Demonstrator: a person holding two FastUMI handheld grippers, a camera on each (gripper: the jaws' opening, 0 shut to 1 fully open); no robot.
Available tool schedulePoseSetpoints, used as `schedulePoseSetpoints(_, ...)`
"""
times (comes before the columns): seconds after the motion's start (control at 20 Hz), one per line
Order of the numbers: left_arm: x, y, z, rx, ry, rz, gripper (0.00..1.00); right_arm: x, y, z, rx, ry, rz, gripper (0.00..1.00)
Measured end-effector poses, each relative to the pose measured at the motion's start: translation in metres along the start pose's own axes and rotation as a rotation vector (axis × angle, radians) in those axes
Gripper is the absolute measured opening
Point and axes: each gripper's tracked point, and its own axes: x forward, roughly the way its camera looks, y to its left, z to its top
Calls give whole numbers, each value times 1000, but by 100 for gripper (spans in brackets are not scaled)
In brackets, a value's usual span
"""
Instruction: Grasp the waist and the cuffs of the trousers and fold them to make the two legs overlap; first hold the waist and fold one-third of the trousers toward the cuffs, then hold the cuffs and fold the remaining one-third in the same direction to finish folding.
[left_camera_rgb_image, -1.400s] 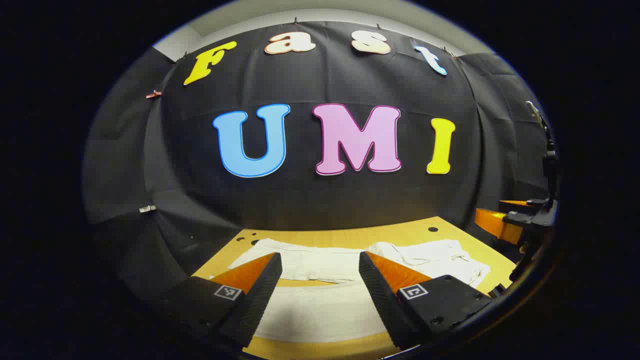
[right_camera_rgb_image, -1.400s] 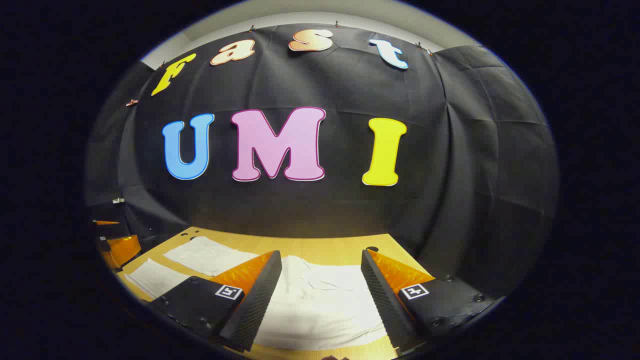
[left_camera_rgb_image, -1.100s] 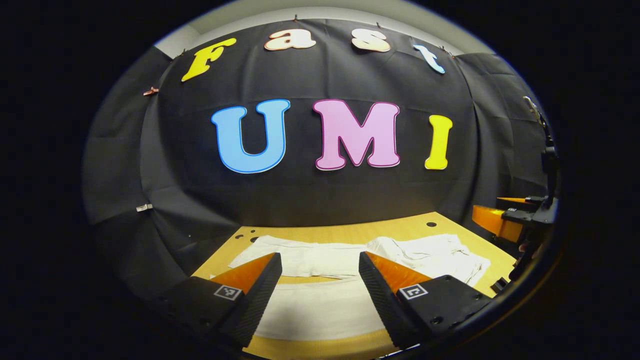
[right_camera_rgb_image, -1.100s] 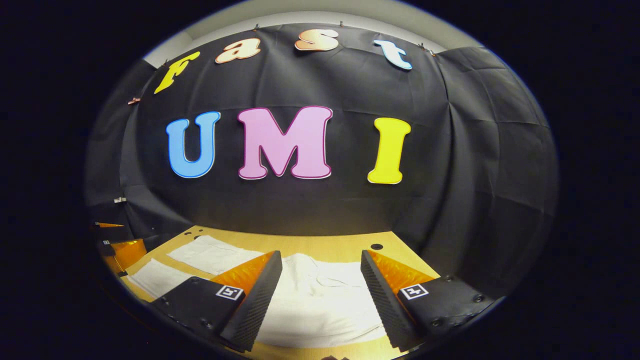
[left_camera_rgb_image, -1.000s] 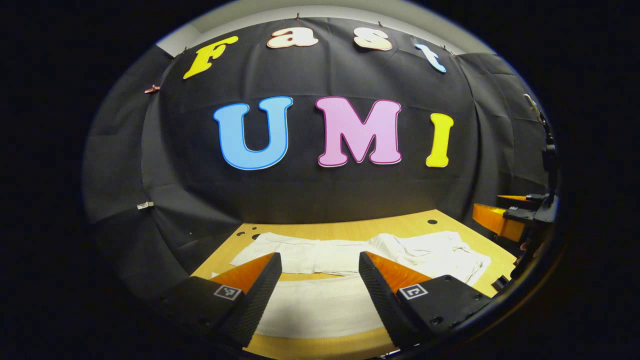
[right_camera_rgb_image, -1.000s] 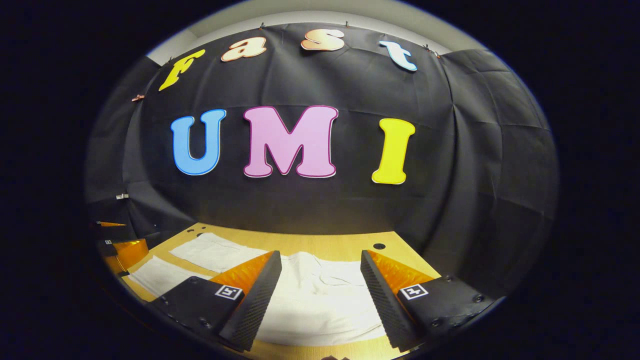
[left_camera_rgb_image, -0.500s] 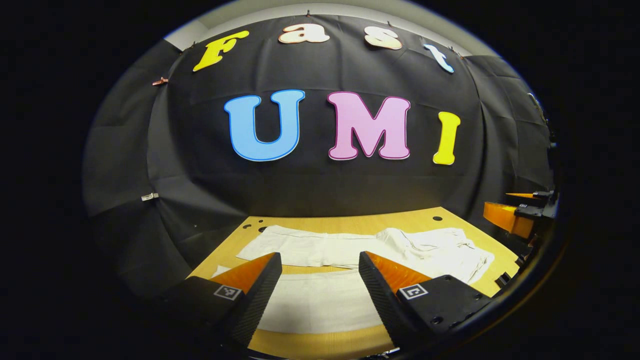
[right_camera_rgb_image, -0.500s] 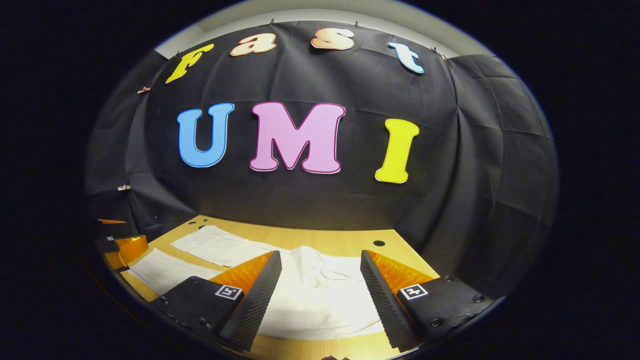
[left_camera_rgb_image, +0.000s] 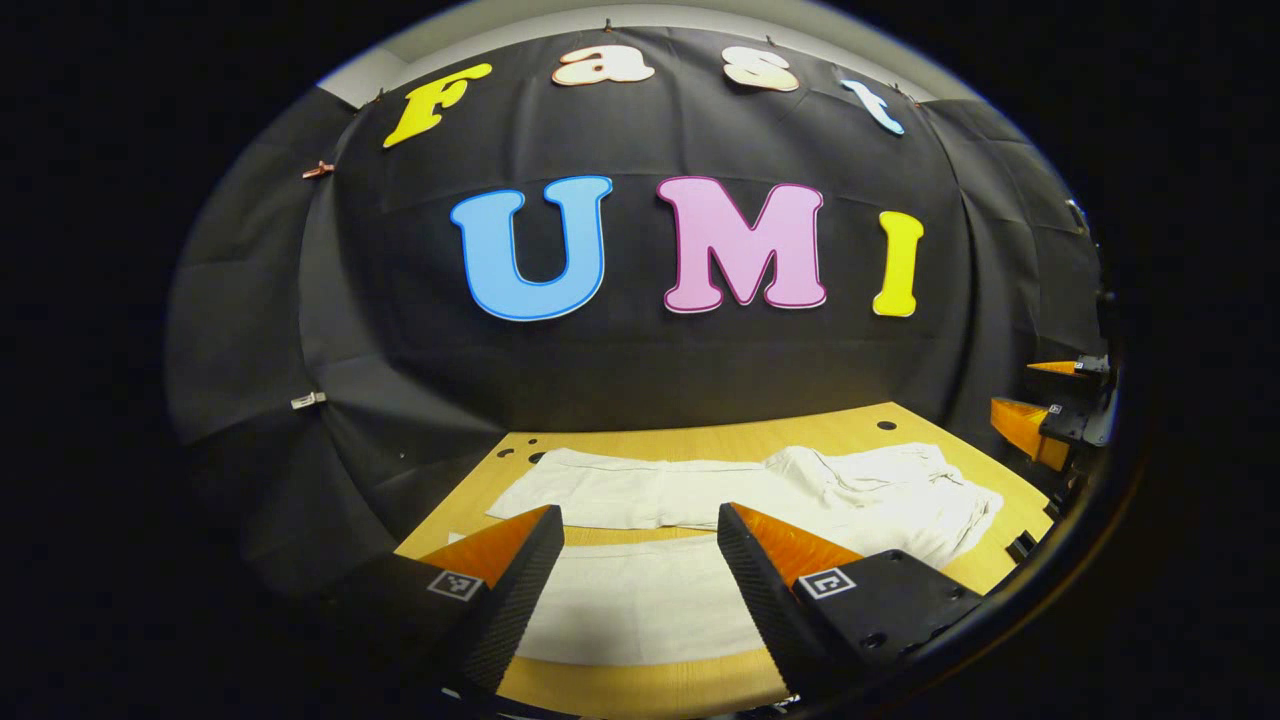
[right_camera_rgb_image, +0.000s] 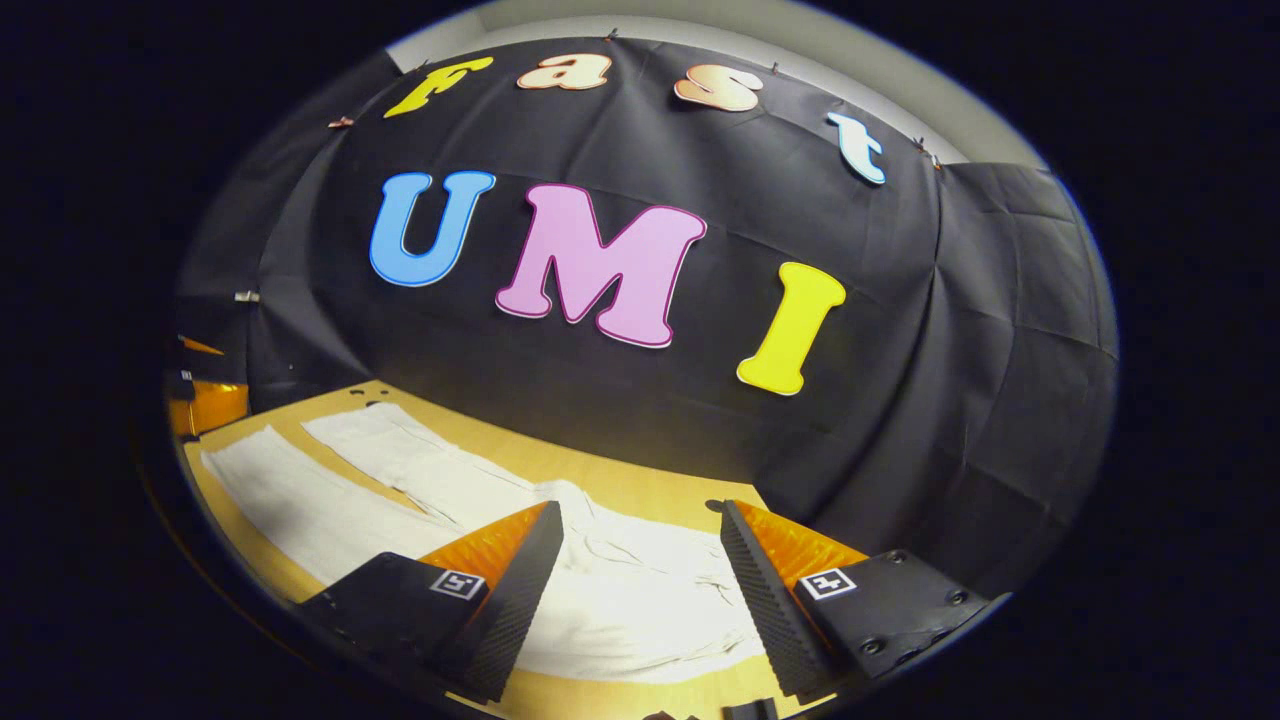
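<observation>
You have a pair of white cloth trousers (left_camera_rgb_image: 700, 500) lying flat on the light wooden worktop (left_camera_rgb_image: 700, 445), and no container sits on that worktop. In the left gripper view the two legs stretch out side by side with a narrow strip of bare wood between them, and the rumpled, creased waist end (left_camera_rgb_image: 900, 490) lies toward the right edge of the worktop. The leg nearer to you (left_camera_rgb_image: 640, 600) looks smooth and passes under your left gripper (left_camera_rgb_image: 640, 545), whose jaws are spread wide with nothing between them; they hang above the cloth, and you cannot tell from this view whether they touch it.

In the right gripper view the trousers (right_camera_rgb_image: 420, 480) run away to the left across the worktop (right_camera_rgb_image: 620, 485), legs parallel and apart, cuffs at the far left edge. The waist (right_camera_rgb_image: 630, 580), wrinkled with soft folds, lies directly under your right gripper (right_camera_rgb_image: 640, 545). Its jaws are also spread wide and pinch nothing.

Each gripper appears at the edge of the other's view: the right gripper (left_camera_rgb_image: 1050, 425) beyond the waist end of the trousers, the left gripper (right_camera_rgb_image: 205, 400) beyond the cuffs. Small dark holes (left_camera_rgb_image: 886, 425) dot the worktop behind the trousers.
</observation>
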Motion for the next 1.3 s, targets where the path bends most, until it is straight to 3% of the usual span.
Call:
schedulePoseSetpoints(0.15, -2, 4, -9, -3, 21, 35, 98, 14, -25, -22, -168, 25, 8, 98)
schedulePoseSetpoints(0.45, -7, 1, -31, -46, 95, 104, 98, 24, -65, -75, -458, 58, 148, 98)
schedulePoseSetpoints(0.75, -10, -22, -51, -44, 130, 146, 99, 36, -109, -143, -640, 131, 273, 98)
schedulePoseSetpoints(0.95, -8, -45, -66, -21, 166, 135, 98, 39, -133, -182, -772, 164, 370, 98)
schedulePoseSetpoints(1.3, -7, -62, -77, -8, 184, 139, 99, 28, -139, -255, -944, 260, 550, 98)
